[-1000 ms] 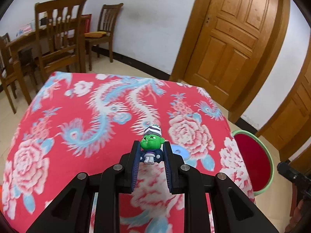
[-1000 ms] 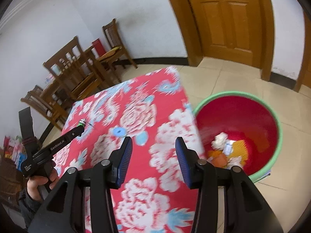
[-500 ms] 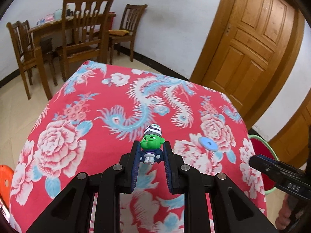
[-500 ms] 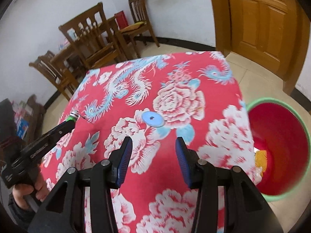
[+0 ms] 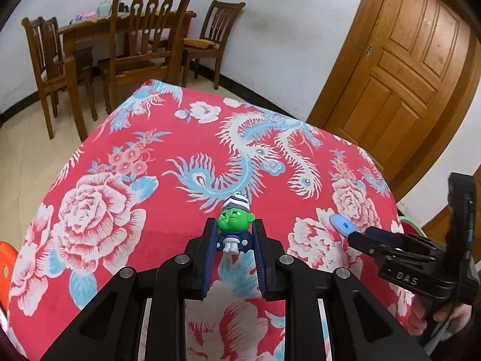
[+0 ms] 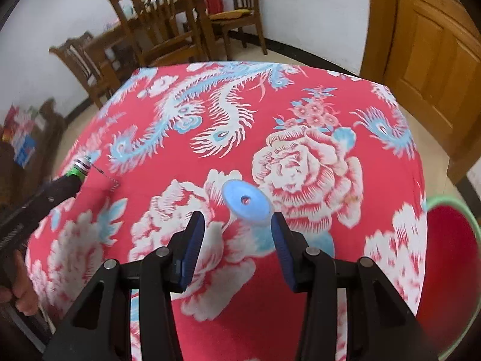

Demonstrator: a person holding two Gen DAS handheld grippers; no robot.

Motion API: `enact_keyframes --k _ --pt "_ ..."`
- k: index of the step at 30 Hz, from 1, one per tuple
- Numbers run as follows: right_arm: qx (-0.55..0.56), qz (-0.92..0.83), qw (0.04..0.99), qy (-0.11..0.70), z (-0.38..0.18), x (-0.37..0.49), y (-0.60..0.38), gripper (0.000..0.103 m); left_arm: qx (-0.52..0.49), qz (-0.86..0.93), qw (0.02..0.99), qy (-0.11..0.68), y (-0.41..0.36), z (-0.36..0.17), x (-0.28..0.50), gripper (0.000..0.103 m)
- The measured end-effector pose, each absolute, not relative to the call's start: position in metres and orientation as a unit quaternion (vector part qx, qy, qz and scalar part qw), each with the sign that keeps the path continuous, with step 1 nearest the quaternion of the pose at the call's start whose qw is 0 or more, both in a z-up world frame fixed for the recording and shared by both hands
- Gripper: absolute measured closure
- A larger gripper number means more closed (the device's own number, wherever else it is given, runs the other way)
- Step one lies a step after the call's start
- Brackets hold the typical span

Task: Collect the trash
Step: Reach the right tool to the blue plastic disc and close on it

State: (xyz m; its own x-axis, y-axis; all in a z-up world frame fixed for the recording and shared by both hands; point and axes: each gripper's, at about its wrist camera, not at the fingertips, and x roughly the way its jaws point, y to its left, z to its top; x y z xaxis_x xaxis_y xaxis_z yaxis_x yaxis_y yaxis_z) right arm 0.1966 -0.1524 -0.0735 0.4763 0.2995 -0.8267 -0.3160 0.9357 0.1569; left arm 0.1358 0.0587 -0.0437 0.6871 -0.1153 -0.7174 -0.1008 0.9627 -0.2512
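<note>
Your left gripper (image 5: 235,236) is clamped on something small — angled down; your right gripper (image 6: 237,234) hangs with jaws apart — empty.

A white wall (image 5: 285,30) with a dark baseboard runs behind a wooden dining table (image 5: 126,27) and 3 wooden chairs (image 5: 144,30); 1 chair by the wall carries a yellow cushion (image 5: 200,42). A panelled wooden door (image 5: 402,69) stands to the right in its wooden frame. The floor (image 5: 27,147) is pale beige tile. Light is soft and even.
</note>
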Motion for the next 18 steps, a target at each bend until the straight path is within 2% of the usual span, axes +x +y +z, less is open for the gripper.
enact_keyframes --k 18 --pt "-0.097 0.198 0.854 0.471 -0.088 0.214 -0.131 0.052 -0.149 -0.005 0.902 0.405 0.061 -0.054 0.144 0.08"
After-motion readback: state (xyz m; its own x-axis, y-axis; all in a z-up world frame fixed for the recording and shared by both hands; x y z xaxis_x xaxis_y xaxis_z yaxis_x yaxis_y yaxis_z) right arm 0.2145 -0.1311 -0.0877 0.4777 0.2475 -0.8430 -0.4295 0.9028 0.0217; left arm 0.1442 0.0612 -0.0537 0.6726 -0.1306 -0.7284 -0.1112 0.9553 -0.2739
